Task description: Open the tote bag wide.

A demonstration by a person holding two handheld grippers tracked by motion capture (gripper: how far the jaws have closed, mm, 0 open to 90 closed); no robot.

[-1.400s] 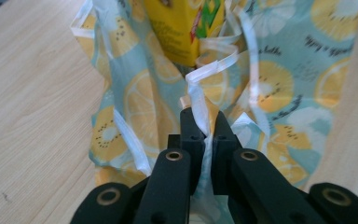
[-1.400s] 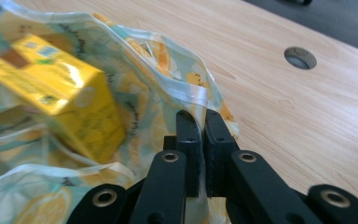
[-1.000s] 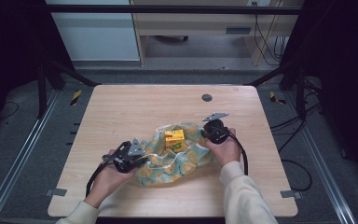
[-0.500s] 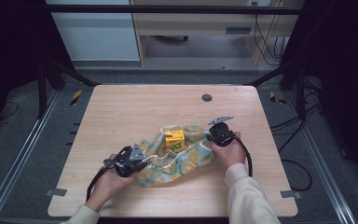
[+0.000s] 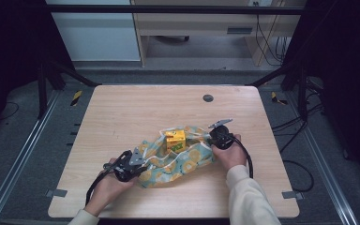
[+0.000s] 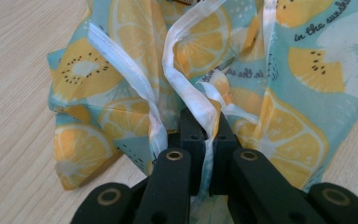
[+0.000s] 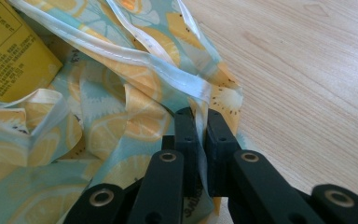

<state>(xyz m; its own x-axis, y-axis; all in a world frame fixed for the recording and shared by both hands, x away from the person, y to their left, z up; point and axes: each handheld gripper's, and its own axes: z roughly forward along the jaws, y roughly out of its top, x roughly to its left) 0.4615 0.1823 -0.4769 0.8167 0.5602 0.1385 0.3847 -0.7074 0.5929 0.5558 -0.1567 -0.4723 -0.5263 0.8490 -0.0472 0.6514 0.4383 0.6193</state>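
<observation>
My left gripper [image 6: 204, 140] clamped on white hem of fruit-print bag [image 5: 178, 161]; my right gripper [image 7: 202, 135] pinches hem at opposite end. Bag lies crumpled mid-table [image 5: 122, 112], yellow box [image 5: 175, 139] sitting in its open mouth. Judging step: spread mouth around box. Pull ends apart evenly, keep low, watch thin hem slipping from jaws, avoid tipping box.

We take this for a lab recording station: a bare wooden table [image 5: 122, 112] stands inside a dark metal frame [image 5: 47, 79] on grey carpet, cables [image 5: 267, 33] trail across the floor, and hazard-striped tape [image 5: 76, 97] marks it
</observation>
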